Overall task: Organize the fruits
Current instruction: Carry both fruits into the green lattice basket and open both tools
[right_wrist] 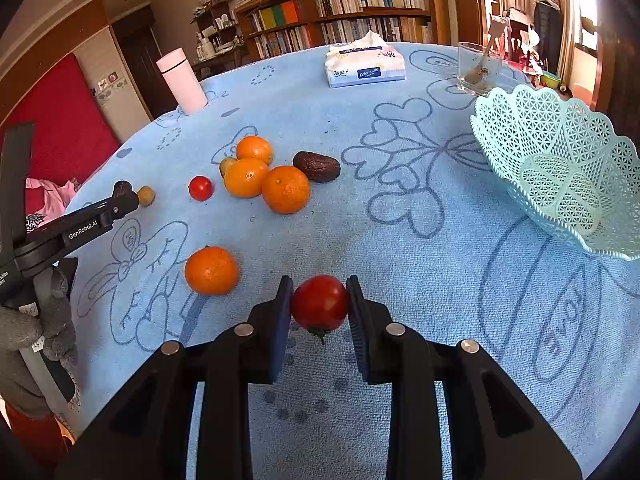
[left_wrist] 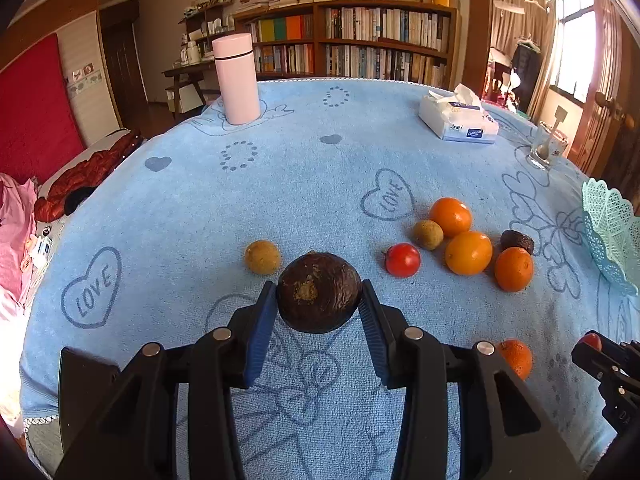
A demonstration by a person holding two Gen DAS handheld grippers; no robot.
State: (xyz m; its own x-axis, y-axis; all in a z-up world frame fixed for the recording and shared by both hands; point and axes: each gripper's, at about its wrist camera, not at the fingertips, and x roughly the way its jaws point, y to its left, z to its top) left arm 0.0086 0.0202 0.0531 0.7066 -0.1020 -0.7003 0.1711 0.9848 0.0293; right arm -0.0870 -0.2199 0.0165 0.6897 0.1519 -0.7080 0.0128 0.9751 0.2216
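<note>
My left gripper (left_wrist: pixel 319 300) is shut on a dark brown avocado (left_wrist: pixel 319 291), held just above the blue cloth. My right gripper (right_wrist: pixel 320 306) is shut on a red tomato (right_wrist: pixel 320 302), stem end down. A mint lattice basket (right_wrist: pixel 560 168) stands to the right of the right gripper, tilted and empty. On the cloth lie three oranges in a cluster (right_wrist: pixel 266 174), a second avocado (right_wrist: pixel 317 166), a second tomato (right_wrist: pixel 201 187), two small tan fruits (left_wrist: pixel 428 234) (left_wrist: pixel 262 256), and a lone orange (right_wrist: pixel 211 270) left of the right gripper.
A pink flask (left_wrist: pixel 236 78) stands at the far left of the table, a tissue pack (left_wrist: pixel 458 118) at the far middle and a glass with a spoon (right_wrist: pixel 476 68) at the far right. A gloved hand (right_wrist: pixel 36 340) holds the left gripper's handle.
</note>
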